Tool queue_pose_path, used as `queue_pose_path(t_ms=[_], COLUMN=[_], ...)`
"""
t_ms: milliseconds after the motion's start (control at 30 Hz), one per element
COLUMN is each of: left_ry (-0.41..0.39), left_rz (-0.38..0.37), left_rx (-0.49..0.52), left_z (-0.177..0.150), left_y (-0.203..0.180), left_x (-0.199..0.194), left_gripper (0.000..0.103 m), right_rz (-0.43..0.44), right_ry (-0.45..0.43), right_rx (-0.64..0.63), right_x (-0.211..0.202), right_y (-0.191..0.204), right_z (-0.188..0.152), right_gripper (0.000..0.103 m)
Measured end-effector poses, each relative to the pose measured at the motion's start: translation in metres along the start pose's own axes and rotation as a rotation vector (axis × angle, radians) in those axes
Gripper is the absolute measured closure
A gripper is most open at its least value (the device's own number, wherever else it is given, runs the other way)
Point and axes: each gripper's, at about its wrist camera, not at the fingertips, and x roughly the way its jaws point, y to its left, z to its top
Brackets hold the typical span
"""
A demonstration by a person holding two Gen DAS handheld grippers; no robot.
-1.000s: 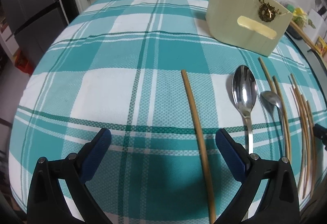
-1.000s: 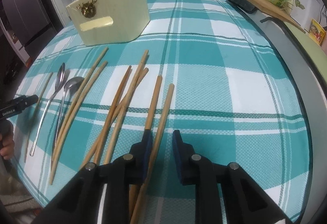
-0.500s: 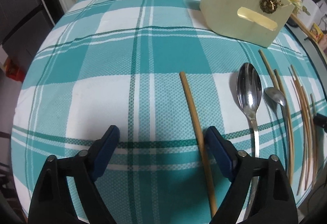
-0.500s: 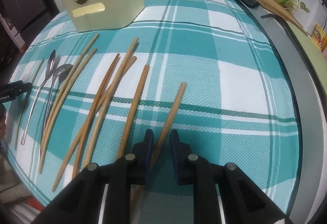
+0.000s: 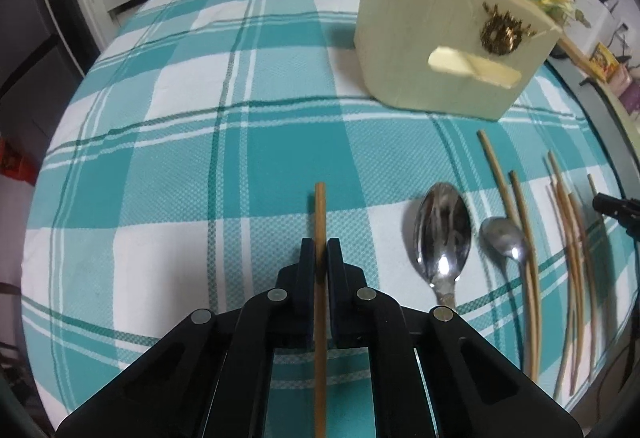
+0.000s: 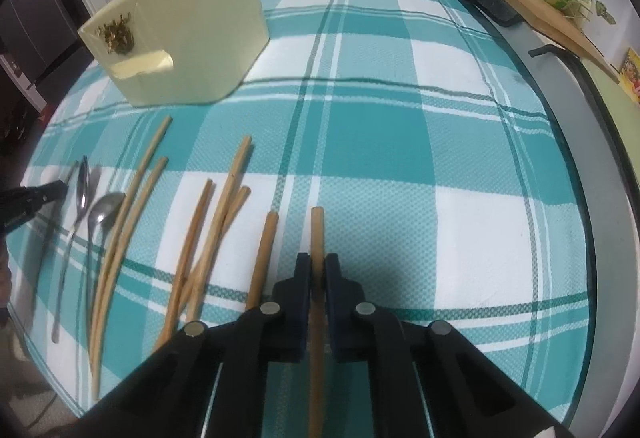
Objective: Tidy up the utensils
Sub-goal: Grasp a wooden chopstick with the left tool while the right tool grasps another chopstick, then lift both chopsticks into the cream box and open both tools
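Organizing utensils on a desk (image 5: 132, 126) under a teal plaid cloth, both hands mid-grasp. Landmark: the cream holder (image 5: 448, 50), standing at the far side of the cloth. Left: the left hand-held gripper (image 5: 320, 254) is clamped on a single chopstick (image 5: 320, 214) that lies nearer the camera than the holder and to its left; the stick runs straight back between the fingers. Right of it, in front of the holder, lie a large spoon (image 5: 442, 230), a small spoon (image 5: 502, 238) and loose chopsticks (image 5: 520, 222). Right: the right hand-held gripper (image 6: 317, 270) is likewise clamped on the rightmost chopstick (image 6: 317, 234), well in front of the holder and to its right. Step in hand, as judged: paired pick-up of one stick each. The next move calls for lifting both clear of the cloth, tilting them upright and carrying them to the holder's open top, which is not visible here.
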Motion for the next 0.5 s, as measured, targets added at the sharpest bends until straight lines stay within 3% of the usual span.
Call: queue_pose_path(t_ms=[300, 500], left_ry=[-0.257, -0.360], left_rz=[-0.116, -0.173], left_rx=[-0.035, -0.023], left_z=[0.006, -0.004], left_y=[0.004, -0.001], left_x=[-0.110, -0.162], left_gripper=[0.099, 0.099], right_rz=[0.087, 0.110], right_ry=[-0.241, -0.392], right_rx=[0.020, -0.032], right_x=[-0.104, -0.174], right_y=[0.007, 0.029], right_z=[0.007, -0.007], right_gripper=[0.096, 0.096])
